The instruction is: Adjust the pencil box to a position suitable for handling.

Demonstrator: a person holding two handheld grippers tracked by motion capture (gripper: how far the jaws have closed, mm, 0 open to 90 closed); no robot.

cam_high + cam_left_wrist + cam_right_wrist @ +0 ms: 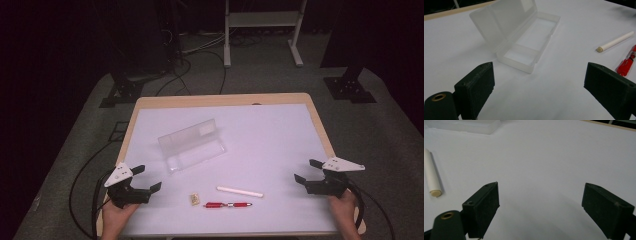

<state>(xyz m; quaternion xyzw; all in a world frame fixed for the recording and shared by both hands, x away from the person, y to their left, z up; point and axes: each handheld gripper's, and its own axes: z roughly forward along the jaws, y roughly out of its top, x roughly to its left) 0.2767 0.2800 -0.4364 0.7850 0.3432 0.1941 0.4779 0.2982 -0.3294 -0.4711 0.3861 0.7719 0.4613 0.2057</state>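
Both grippers, left (pixel 141 180) and right (pixel 306 172), hover at the table's (pixel 280 135) near corners, jaws wide, holding nothing. Judging by the layout, packing comes next: approach the red pen (pixel 227 204) or white stick (pixel 239 191) by the near edge squarely, then carry it to the open clear case (pixel 192 146) mid-table.

Open case (pixel 192 145) behind stick (pixel 239 191), pen (pixel 227 204) and eraser (pixel 194 199).
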